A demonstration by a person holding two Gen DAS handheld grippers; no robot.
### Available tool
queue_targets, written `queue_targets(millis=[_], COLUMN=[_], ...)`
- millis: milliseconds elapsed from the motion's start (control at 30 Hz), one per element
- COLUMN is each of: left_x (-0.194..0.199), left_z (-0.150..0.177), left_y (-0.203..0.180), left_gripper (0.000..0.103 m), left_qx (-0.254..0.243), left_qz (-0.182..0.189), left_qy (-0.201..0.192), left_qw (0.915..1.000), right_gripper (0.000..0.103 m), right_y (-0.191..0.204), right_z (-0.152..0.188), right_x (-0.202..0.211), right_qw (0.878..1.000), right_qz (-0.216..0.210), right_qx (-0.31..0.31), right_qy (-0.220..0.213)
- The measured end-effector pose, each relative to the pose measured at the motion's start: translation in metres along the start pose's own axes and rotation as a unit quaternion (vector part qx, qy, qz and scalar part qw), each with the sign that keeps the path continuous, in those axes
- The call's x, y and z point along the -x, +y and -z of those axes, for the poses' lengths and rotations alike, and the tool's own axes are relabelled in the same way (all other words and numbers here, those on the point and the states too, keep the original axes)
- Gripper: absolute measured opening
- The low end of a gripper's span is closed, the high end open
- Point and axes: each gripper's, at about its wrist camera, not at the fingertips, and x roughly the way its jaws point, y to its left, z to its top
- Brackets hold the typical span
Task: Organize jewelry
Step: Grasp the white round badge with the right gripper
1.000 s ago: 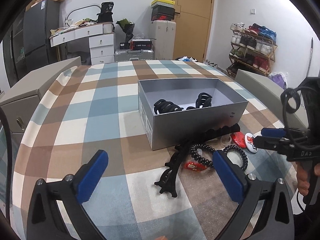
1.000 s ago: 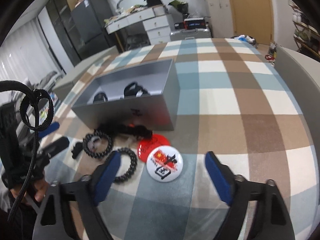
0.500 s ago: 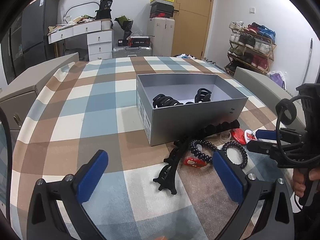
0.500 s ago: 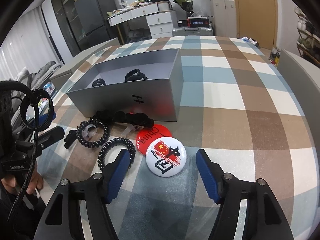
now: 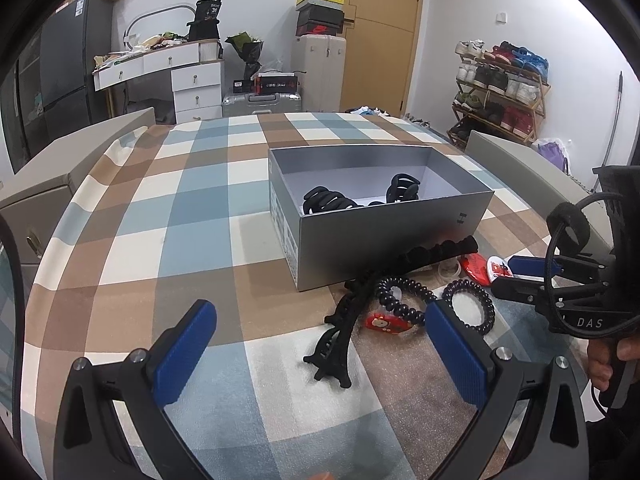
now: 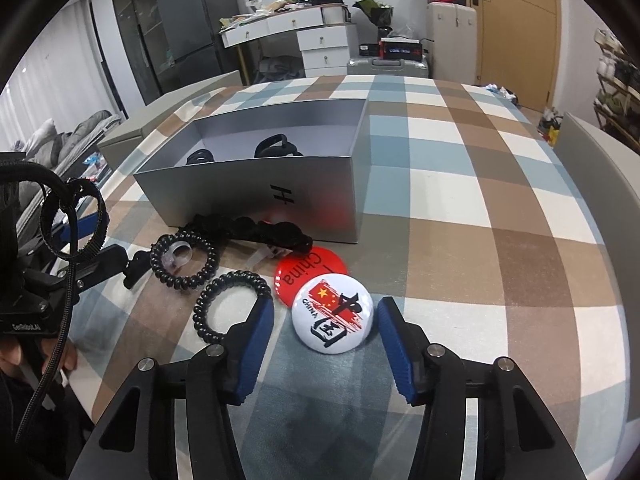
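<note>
My right claw is the one doing the work now. Its two blue pads are closing, and the white round badge sits right between them, flat on the checked cloth. The pads are close to the badge's edges on both sides, but I still see a thin gap, so I am not holding it yet. The badge is round, so it has no long side; I think I can squeeze it from any way, as long as the pads stay low at its rim. Its far edge lies on top of the red badge, so I guess the red one could slide along if I press too hard. The grey box, where things should go, is ahead and a bit to the left of this claw, with two black hair clips already inside. My left claw is wide and holds nothing; it hangs over the long black clip and is farther from the badge. So the right hand is the nearer one for this grab.
</note>
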Motion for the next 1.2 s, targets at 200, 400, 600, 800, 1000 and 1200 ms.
queue_targets(millis=[200, 400, 600, 800, 1000, 1200], left_x=[0.000, 0.000, 0.001, 0.003, -0.001, -0.002], left_z=[0.000, 0.000, 0.001, 0.002, 0.001, 0.000], left_y=[0.000, -0.001, -0.003, -0.011, -0.017, -0.009], left_gripper=[0.102, 0.102, 0.102, 0.102, 0.102, 0.094], left_qx=[0.000, -0.003, -0.008, -0.032, -0.062, -0.053], left_qz=[0.000, -0.002, 0.003, -0.003, 0.025, 0.040], left_qy=[0.002, 0.002, 0.002, -0.007, 0.020, 0.053], left_qw=[1.0000, 1.0000, 1.0000, 0.9995, 0.9975, 0.9964], right_gripper=[0.052, 0.042, 0.042, 0.042, 0.042, 0.042], right_y=[0.005, 0.009, 0.004, 0.002, 0.007, 0.006], right_z=[0.001, 0.002, -0.001, -0.002, -0.001, 0.000], right_x=[-0.002, -0.001, 0.020, 0.020, 0.019, 0.019], right_qw=[1.000, 0.999, 0.998, 0.997, 0.997, 0.997], right_qz=[0.016, 0.023, -0.025, -0.041, -0.044, -0.046], right_qx=[0.016, 0.031, 0.010, 0.001, 0.008, 0.007], right_qy=[0.000, -0.006, -0.053, -0.059, -0.057, -0.058])
